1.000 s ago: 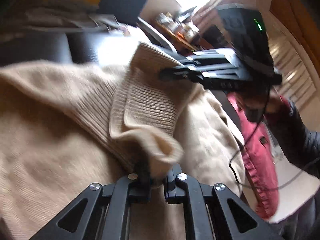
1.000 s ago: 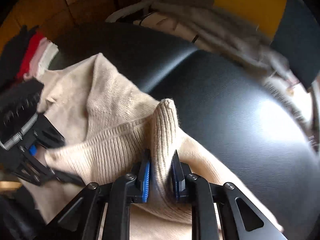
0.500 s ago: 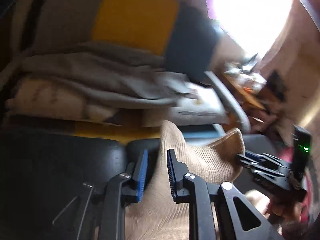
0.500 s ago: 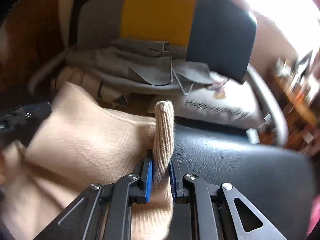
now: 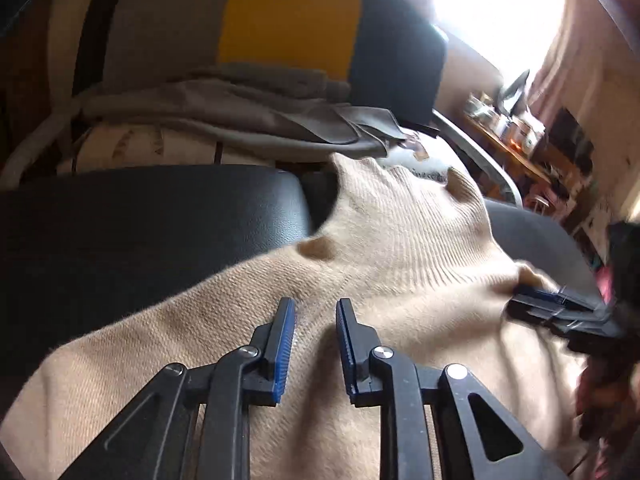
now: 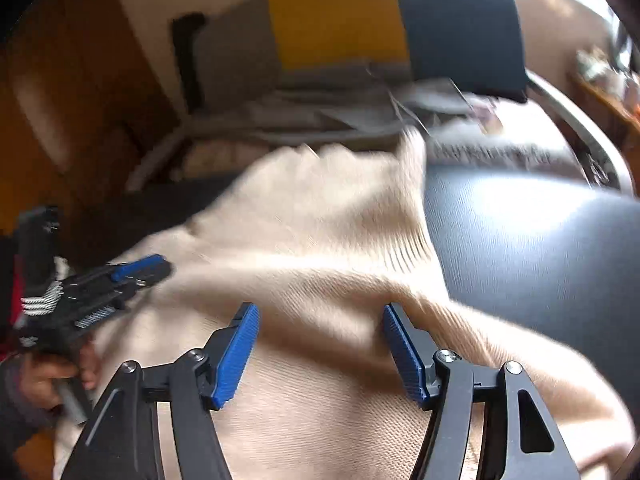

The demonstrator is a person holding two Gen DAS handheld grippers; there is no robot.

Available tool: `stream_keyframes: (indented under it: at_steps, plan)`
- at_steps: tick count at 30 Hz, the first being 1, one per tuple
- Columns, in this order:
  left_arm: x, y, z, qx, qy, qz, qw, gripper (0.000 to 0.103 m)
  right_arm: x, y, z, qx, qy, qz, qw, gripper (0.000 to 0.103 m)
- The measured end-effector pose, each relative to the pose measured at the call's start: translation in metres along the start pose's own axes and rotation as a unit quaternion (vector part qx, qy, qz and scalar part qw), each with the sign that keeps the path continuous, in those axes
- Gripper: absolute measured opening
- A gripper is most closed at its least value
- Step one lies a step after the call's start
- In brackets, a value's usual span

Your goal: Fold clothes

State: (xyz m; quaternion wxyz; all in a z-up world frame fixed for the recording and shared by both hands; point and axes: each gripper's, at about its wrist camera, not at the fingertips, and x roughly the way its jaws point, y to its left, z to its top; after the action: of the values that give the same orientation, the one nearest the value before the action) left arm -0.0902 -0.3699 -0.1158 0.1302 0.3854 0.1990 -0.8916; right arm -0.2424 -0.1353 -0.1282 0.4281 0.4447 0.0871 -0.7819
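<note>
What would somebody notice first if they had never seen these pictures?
The big beige knitted sweater comes first: it lies spread over the black cushion and fills the middle of both views. Next are the blue pads of the right hand-held gripper, standing wide apart just above the knit, gripping nothing. Behind, a bright yellow panel glows on the grey, yellow and dark blue seat back.

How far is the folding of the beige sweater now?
Done: the beige sweater lies spread on the black seat. In hand: nothing; the left gripper and right gripper have just been opening, with no cloth pinched. Left: no neat folded stack shows yet.
</note>
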Motion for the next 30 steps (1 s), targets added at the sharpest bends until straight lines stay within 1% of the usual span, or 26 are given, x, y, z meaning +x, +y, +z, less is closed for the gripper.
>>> stream_keyframes:
  at_steps: [2,3,5,6,8,9,10,12,14,15,17,19,20,23,25,27,30]
  plan:
    - [0.008,0.0,0.006,0.008,-0.001,0.0,1.0,0.02,0.01,-0.011,-0.003,0.013,-0.012,-0.018,1.0,0.066]
    - [0.012,-0.002,0.01,0.016,0.002,0.001,0.9999,0.02,0.013,-0.014,0.0,0.015,-0.022,-0.028,0.999,0.066]
    - [0.022,-0.007,0.018,0.029,0.008,0.002,0.9996,0.02,0.019,-0.019,0.01,0.017,-0.027,-0.05,0.998,0.066]
    - [0.028,-0.009,0.024,0.029,0.011,-0.003,0.9995,0.02,0.023,-0.018,0.014,0.011,-0.026,-0.06,0.998,0.069]
    - [0.037,-0.008,0.032,0.02,0.02,-0.019,0.9994,0.02,0.032,-0.014,0.021,-0.009,-0.021,-0.074,0.997,0.087]
    - [0.037,-0.006,0.033,0.015,0.024,-0.023,0.9993,0.02,0.036,-0.012,0.023,-0.019,-0.016,-0.081,0.996,0.092]
    - [0.037,-0.005,0.035,0.009,0.028,-0.028,0.9992,0.02,0.04,-0.008,0.025,-0.031,-0.009,-0.088,0.996,0.101]
    - [0.036,-0.002,0.037,-0.002,0.036,-0.038,0.9987,0.02,0.043,-0.004,0.025,-0.046,-0.004,-0.103,0.994,0.103]
    - [0.018,0.005,0.038,-0.018,0.036,-0.043,0.9983,0.02,0.041,-0.005,0.025,-0.045,0.0,-0.103,0.994,0.103]
    - [0.001,0.01,0.037,-0.028,0.027,-0.048,0.9981,0.02,0.038,-0.005,0.025,-0.045,0.006,-0.104,0.994,0.103]
    - [-0.04,0.025,0.033,-0.043,-0.005,-0.063,0.9971,0.022,0.033,-0.005,0.024,-0.045,0.019,-0.105,0.993,0.103]
    - [-0.081,0.045,0.015,-0.059,-0.021,-0.06,0.9962,0.022,0.016,0.003,0.019,-0.05,0.02,-0.111,0.992,0.103]
    - [-0.101,0.055,0.005,-0.066,-0.026,-0.056,0.9959,0.022,0.001,0.011,0.013,-0.051,0.009,-0.101,0.994,0.103]
    - [-0.156,0.089,-0.043,-0.098,-0.035,-0.05,0.9933,0.023,-0.039,0.039,-0.014,-0.047,-0.012,-0.045,0.998,0.103]
    - [-0.183,0.103,-0.079,-0.118,-0.029,-0.05,0.9914,0.024,-0.057,0.061,-0.04,-0.054,-0.012,-0.009,0.998,0.103]
    - [-0.206,0.105,-0.114,-0.115,-0.026,-0.048,0.9918,0.024,-0.068,0.082,-0.07,-0.068,-0.003,0.0,0.998,0.103]
    - [-0.224,0.085,-0.153,-0.082,-0.017,-0.067,0.9942,0.024,-0.08,0.107,-0.114,-0.086,0.013,-0.007,0.996,0.103]
